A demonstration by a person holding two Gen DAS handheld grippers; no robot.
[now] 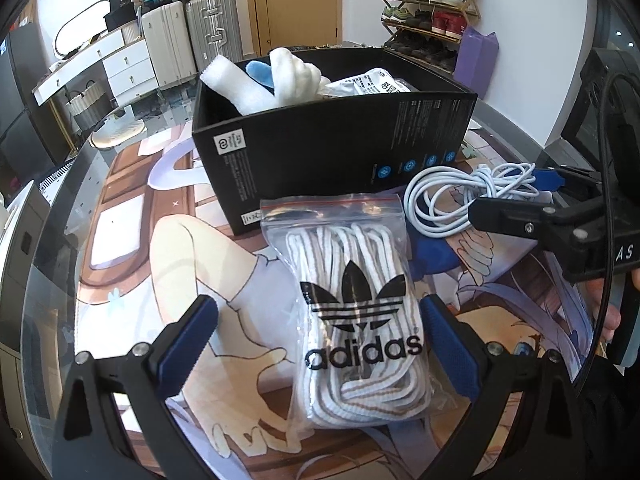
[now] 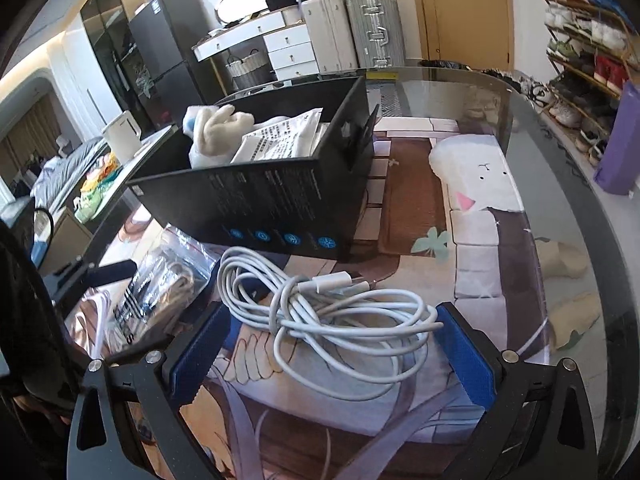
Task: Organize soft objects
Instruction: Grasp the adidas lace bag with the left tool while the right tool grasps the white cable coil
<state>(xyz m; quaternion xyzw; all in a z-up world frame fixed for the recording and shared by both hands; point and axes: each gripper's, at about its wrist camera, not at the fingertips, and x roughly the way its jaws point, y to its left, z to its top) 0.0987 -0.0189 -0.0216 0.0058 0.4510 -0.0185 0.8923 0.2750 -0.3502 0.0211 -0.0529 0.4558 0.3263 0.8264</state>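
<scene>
We are at a round glass table (image 2: 500,92) over a printed cartoon mat (image 1: 132,280), with suitcases (image 1: 214,28), a door and a shoe rack (image 1: 430,4) behind. Mid-table, the zip bag of laces (image 1: 352,304) lies flat, long axis running from our near edge to the black box (image 1: 320,148), which it touches. The white cable (image 2: 320,312) coils just beside the box. Our left gripper (image 1: 320,344) straddles the bag, jaws spread; our right gripper (image 2: 332,360) brackets the cable, jaws released.
</scene>
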